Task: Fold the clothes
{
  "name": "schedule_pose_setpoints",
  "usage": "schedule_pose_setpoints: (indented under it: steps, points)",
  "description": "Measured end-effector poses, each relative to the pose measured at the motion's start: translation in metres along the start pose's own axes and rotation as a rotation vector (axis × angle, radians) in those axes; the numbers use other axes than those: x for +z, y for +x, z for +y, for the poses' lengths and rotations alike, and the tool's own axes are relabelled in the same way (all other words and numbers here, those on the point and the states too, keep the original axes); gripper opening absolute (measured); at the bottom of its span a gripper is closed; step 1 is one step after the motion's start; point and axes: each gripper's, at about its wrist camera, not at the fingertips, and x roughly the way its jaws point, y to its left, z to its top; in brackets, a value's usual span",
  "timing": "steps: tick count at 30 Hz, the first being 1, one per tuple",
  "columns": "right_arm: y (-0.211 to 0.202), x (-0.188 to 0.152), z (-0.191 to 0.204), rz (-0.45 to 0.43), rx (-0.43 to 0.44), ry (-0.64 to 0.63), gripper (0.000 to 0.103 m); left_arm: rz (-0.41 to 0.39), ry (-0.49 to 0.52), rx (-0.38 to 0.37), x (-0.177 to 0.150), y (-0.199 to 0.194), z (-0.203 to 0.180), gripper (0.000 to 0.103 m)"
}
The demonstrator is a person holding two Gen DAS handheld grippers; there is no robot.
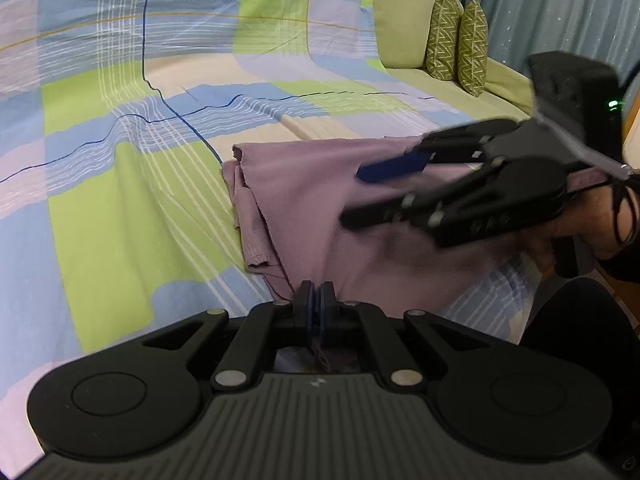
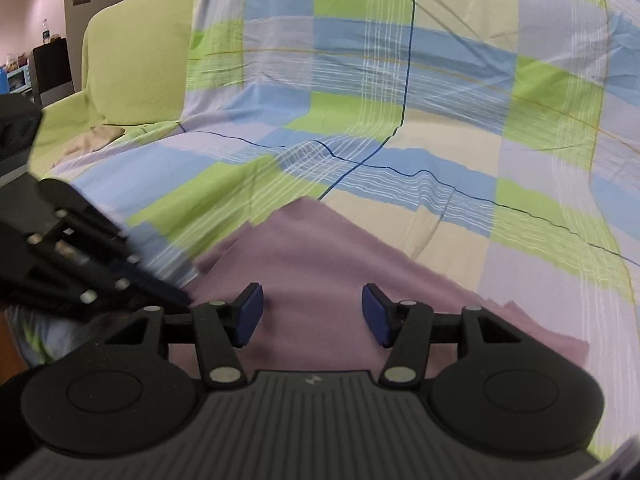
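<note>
— Left gripper (image 1: 316,300): clamped on the near edge of the garment (image 1: 320,200), pads together with purple cloth pinched between.

— Right gripper (image 2: 313,314)?

— Spread apart, hovering over the garment, blue pads (image 2: 252,312) not seen pressing on it. Held by a hand (image 1: 592,220) at the right edge of the left view.

— Garment's place?

— Lay partly folded on the checked sheet (image 1: 120,200), layered hems stacked along its left side, near edge reaching toward both cameras.

— Sheet itself?

— Draped over a green sofa (image 2: 120,60), up the backrest too, with creases across the seat.

— Anything else?

— Two patterned cushions (image 1: 456,40) propped upright at the sofa's far end, beside a blue curtain (image 1: 560,8).
</note>
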Motion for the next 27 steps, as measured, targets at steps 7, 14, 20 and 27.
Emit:
schedule_pose_setpoints:
  steps: [7,14,20,27]
  points:
    - [-0.016,0.001,-0.013,-0.035,0.037,0.011,0.057,-0.076,0.004,-0.002,0.023,-0.010,0.001,0.000]
    - [-0.026,-0.022,-0.056,-0.022,-0.099,0.104,0.056,-0.013,0.061,0.026,0.041,0.029,-0.001,0.000]
    - [-0.065,-0.031,-0.083,-0.075,-0.108,0.212,0.056,-0.090,0.075,0.019,0.059,0.025,-0.003,0.000]
    - [-0.038,-0.019,-0.098,-0.054,-0.130,0.124,0.054,-0.032,0.191,0.108,0.078,0.075,0.001,0.003]
